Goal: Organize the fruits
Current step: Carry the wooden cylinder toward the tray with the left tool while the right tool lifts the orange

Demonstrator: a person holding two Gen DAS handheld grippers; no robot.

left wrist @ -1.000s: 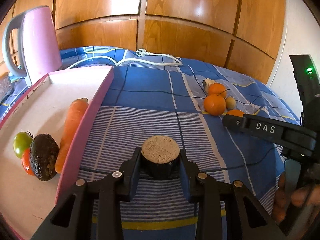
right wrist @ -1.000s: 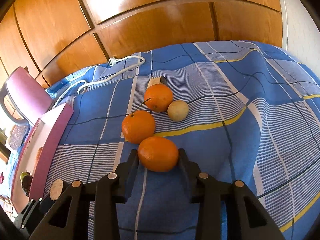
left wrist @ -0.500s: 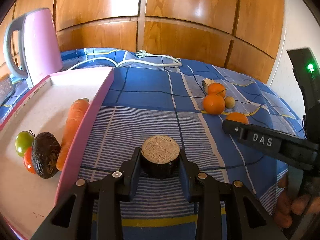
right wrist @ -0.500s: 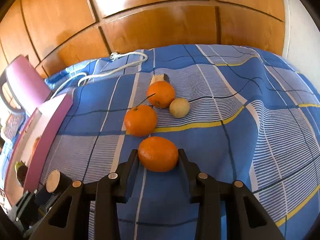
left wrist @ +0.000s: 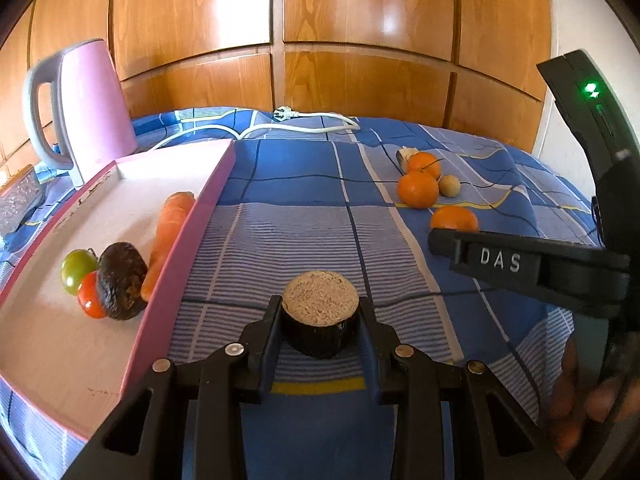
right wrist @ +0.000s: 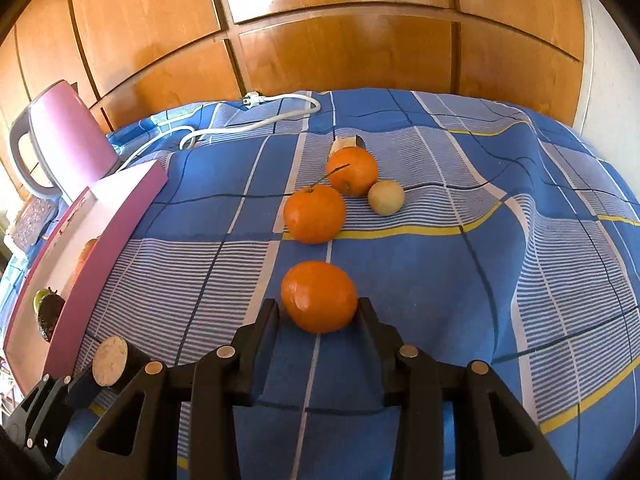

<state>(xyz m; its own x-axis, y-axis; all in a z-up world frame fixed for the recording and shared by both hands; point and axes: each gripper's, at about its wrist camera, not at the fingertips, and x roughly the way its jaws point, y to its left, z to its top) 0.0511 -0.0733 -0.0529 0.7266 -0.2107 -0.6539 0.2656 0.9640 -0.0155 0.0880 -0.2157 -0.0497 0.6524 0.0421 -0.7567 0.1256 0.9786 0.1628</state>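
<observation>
The right gripper (right wrist: 318, 312) pinches an orange (right wrist: 319, 296); the left gripper (left wrist: 319, 316) pinches a dark stub (left wrist: 320, 312).

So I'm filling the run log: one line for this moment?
left gripper: shut on eggplant piece | right gripper: shut on orange | tray: carrot, avocado, tomatoes

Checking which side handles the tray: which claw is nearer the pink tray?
Left. The left claw, shut on an aubergine chunk, sits beside the pink tray; the right claw, around an orange, is farther off.
</observation>
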